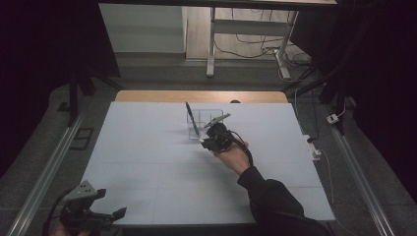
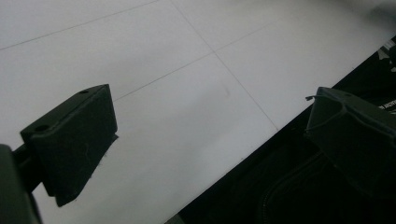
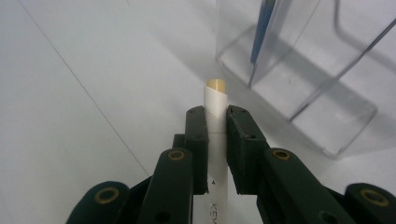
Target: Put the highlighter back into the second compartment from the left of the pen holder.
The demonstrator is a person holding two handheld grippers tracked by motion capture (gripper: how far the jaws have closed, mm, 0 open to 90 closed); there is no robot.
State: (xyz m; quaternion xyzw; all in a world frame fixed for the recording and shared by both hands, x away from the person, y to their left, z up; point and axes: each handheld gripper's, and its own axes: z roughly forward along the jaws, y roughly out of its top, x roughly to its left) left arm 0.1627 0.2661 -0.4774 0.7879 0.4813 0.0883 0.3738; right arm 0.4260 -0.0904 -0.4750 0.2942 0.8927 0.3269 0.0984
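Jaws of your right gripper (image 3: 217, 121) clamp a white pen (image 3: 215, 109) beside the clear holder (image 3: 299, 70) mid-worktop (image 1: 147, 162), open surface all round. Your left gripper (image 1: 105, 206) gapes empty over the near edge.

From above, the white bench (image 1: 147, 162) stretches forward to a strip of bare wood at its far edge. Near the middle of the far half stands a clear holder (image 1: 202, 123), with a blue pen (image 1: 191, 118) leaning upright in its left part. Just in front and to the right, the right claw (image 1: 218, 129) holds a pale marker (image 1: 217, 119) that lies tilted, its tip over the holder's right side. The person's dark sleeve (image 1: 275, 201) comes in from the bottom right. The left claw (image 1: 110, 204) hangs at the bench's near-left corner, its jaws apart and holding nothing.
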